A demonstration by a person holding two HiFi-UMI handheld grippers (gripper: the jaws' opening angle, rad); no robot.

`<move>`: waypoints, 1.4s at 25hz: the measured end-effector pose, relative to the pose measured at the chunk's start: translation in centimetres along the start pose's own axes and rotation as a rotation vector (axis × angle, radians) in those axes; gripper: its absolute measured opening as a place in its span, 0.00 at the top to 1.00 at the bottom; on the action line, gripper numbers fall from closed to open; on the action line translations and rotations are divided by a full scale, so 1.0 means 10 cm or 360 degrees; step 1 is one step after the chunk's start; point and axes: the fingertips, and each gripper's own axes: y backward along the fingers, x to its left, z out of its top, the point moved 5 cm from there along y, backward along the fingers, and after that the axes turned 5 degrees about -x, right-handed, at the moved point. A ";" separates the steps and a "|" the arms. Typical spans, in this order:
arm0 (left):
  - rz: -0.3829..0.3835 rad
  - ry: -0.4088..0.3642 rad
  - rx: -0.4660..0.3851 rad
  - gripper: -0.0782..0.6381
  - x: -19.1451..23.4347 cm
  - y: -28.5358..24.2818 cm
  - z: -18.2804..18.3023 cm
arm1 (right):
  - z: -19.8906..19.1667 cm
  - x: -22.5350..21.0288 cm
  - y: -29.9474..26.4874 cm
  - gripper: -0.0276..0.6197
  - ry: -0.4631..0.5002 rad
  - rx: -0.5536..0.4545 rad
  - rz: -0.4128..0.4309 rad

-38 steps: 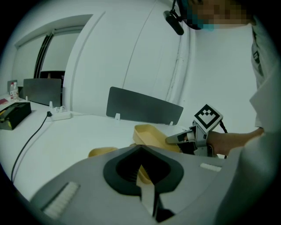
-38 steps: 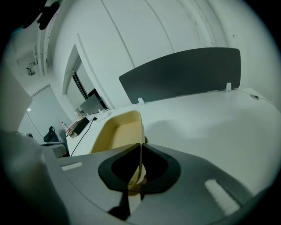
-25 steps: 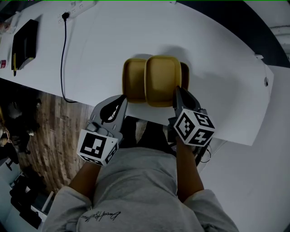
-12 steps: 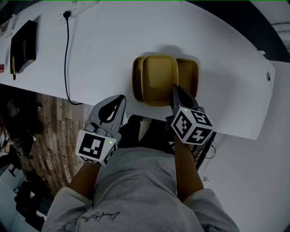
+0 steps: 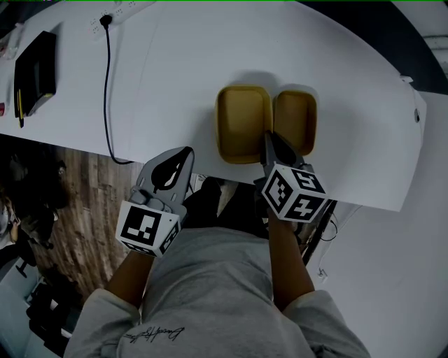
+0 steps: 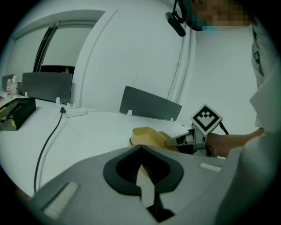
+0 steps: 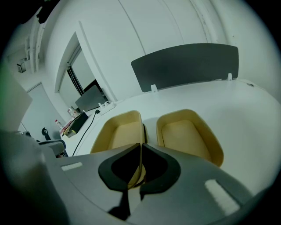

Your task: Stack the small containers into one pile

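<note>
Two yellow containers lie side by side on the white table (image 5: 168,70). The left one (image 5: 243,124) is wider and seems to be a nested pair. The right one (image 5: 295,122) lies apart from it across a thin gap. My right gripper (image 5: 267,137) is shut on the near right rim of the left container (image 7: 118,132), and the rim passes between its jaws. The right container (image 7: 189,134) lies just to that side of the jaws. My left gripper (image 5: 187,151) hangs off the table's near edge, shut, with nothing in it. From it I see the containers (image 6: 147,136) ahead.
A black cable (image 5: 106,84) runs from a power strip (image 5: 119,10) across the table's left part and over the near edge. A black box (image 5: 36,66) sits at the far left. A grey divider panel (image 7: 186,66) stands at the table's back. Wood floor shows below left.
The container held in my right gripper has moved left off the right container and settled onto the left one, which it now covers. The left gripper has stayed put.
</note>
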 end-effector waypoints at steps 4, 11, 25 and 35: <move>-0.0004 0.0004 0.0012 0.89 0.06 0.04 -0.03 | -0.03 0.03 -0.04 0.91 0.0009 -0.0002 -0.0031; -0.0007 0.0015 0.0025 0.89 0.12 0.07 -0.08 | -0.07 0.04 -0.06 0.91 0.0034 0.0010 -0.0068; -0.0024 0.0032 0.0040 0.89 0.11 0.09 -0.16 | -0.12 0.08 -0.07 0.77 0.0095 -0.0004 -0.0068; -0.0031 0.0036 0.0034 0.89 0.10 0.11 -0.18 | -0.13 0.09 -0.04 0.74 0.0092 -0.0013 -0.0051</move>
